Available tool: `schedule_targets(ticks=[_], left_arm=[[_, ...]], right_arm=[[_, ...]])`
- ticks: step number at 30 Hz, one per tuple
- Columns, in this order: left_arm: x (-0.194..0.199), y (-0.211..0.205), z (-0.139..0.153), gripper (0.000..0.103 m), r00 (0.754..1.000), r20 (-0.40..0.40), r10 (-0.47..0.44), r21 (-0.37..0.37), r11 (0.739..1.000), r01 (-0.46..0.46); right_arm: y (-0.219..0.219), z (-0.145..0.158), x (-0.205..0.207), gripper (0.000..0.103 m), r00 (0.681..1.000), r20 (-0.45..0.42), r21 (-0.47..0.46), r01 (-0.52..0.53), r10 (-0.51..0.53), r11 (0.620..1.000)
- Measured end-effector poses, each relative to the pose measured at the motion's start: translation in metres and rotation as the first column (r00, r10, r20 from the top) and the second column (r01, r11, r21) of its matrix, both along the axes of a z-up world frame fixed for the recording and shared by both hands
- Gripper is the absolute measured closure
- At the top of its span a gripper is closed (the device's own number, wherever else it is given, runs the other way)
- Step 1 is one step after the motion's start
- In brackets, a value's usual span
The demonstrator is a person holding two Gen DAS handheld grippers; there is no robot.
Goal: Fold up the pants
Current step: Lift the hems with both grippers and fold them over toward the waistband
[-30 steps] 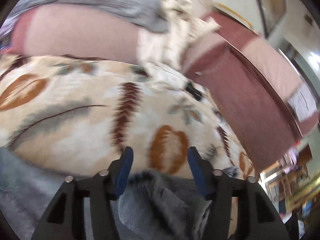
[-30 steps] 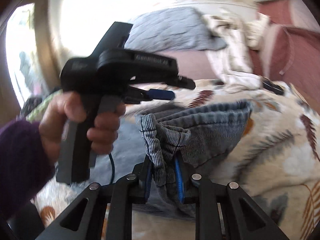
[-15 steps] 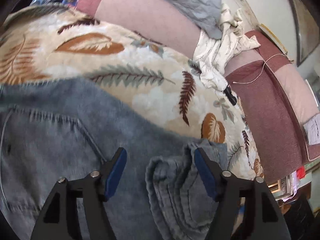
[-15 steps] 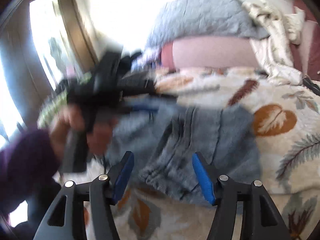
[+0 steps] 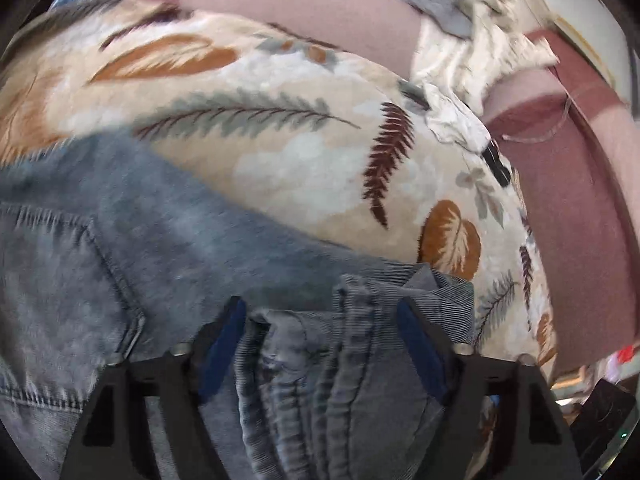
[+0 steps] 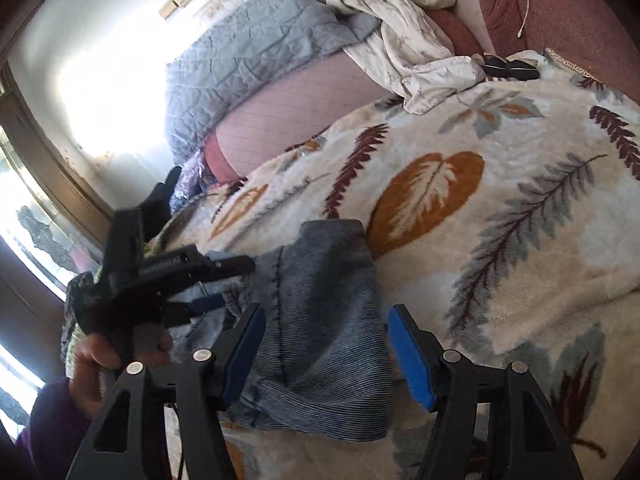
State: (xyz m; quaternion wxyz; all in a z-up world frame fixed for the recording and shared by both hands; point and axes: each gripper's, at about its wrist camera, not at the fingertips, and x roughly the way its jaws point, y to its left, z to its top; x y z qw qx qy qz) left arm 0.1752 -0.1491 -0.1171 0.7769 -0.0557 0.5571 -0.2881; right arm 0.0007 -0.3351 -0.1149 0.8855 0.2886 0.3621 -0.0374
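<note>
Blue-grey denim pants (image 5: 168,248) lie on a leaf-print blanket (image 5: 304,148); a folded leg end lies on top of them. My left gripper (image 5: 320,344) is open, its blue-padded fingers (image 5: 222,344) standing either side of the bunched folded end. In the right wrist view the folded pants (image 6: 324,320) lie on the blanket (image 6: 520,200). My right gripper (image 6: 326,350) is open above the folded end. The left gripper (image 6: 208,296) shows there at the left, held in a hand.
A cream cloth (image 6: 408,28), a grey quilt (image 6: 256,44) and a pink pillow (image 6: 288,120) lie at the bed's head. A small black object (image 6: 508,66) lies by the cloth. A maroon padded side (image 5: 560,208) runs along the right. A window (image 6: 28,216) is at the left.
One second ago my right gripper was shut on the pant end and held it up; it has opened and the end now lies on the pants. My left gripper stayed open and moved over the fold.
</note>
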Motion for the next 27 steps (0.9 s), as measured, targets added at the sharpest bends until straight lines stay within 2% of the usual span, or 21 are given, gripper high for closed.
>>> schedule_targets(ticks=[1, 2, 3, 5, 8, 12, 13, 15, 17, 21, 23, 25, 27], left_arm=[[-0.001, -0.006, 0.001, 0.054, 1.000, 0.012, -0.016, 0.032, 0.999, 0.015], [-0.002, -0.010, 0.001, 0.069, 0.999, 0.013, -0.033, 0.053, 0.998, 0.032], [-0.003, -0.012, 0.001, 0.077, 0.999, 0.019, -0.041, 0.076, 0.996, 0.039], [-0.004, -0.012, 0.002, 0.086, 0.999, 0.034, -0.041, 0.106, 0.994, 0.037], [-0.003, 0.001, 0.005, 0.088, 0.999, 0.041, -0.019, 0.096, 0.995, 0.015], [-0.008, 0.016, 0.004, 0.088, 0.999, 0.050, 0.006, 0.100, 0.995, -0.011], [-0.010, 0.019, 0.004, 0.088, 0.998, 0.055, 0.007, 0.099, 0.995, -0.013], [-0.011, 0.023, 0.005, 0.084, 0.998, 0.056, 0.015, 0.087, 0.996, -0.020], [-0.010, 0.025, 0.004, 0.084, 0.999, 0.039, 0.034, 0.070, 0.997, -0.036], [-0.010, 0.028, 0.007, 0.064, 0.997, 0.032, 0.067, 0.066, 0.995, -0.069], [-0.010, 0.030, 0.011, 0.058, 0.996, 0.036, 0.079, 0.056, 0.995, -0.081], [-0.011, 0.034, 0.020, 0.056, 0.994, 0.052, 0.098, 0.020, 0.995, -0.099], [-0.013, 0.033, 0.030, 0.050, 0.991, 0.072, 0.109, -0.016, 0.994, -0.108]], right_arm=[[0.003, -0.002, 0.000, 0.041, 1.000, -0.012, -0.010, -0.013, 0.012, 1.000], [0.009, -0.004, 0.003, 0.043, 0.999, -0.033, -0.031, -0.035, 0.034, 0.999], [0.016, -0.007, 0.005, 0.044, 0.997, -0.055, -0.057, -0.057, 0.054, 0.997], [0.030, -0.012, 0.007, 0.047, 0.992, -0.084, -0.094, -0.105, 0.097, 0.990], [0.050, -0.019, 0.010, 0.047, 0.972, -0.127, -0.114, -0.214, 0.199, 0.970], [0.080, -0.023, 0.009, 0.047, 0.924, -0.174, -0.152, -0.366, 0.339, 0.918], [0.088, -0.026, 0.008, 0.047, 0.905, -0.199, -0.174, -0.410, 0.375, 0.896], [0.095, -0.028, 0.006, 0.047, 0.901, -0.211, -0.224, -0.423, 0.380, 0.878], [0.093, -0.030, 0.006, 0.047, 0.902, -0.212, -0.211, -0.419, 0.377, 0.883], [0.078, -0.028, 0.008, 0.047, 0.910, -0.195, -0.128, -0.393, 0.365, 0.911], [0.069, -0.025, 0.008, 0.047, 0.920, -0.173, -0.085, -0.370, 0.352, 0.925], [0.059, -0.019, 0.007, 0.046, 0.933, -0.131, -0.040, -0.342, 0.334, 0.939], [0.055, -0.012, 0.003, 0.046, 0.946, -0.092, -0.027, -0.314, 0.310, 0.949]])
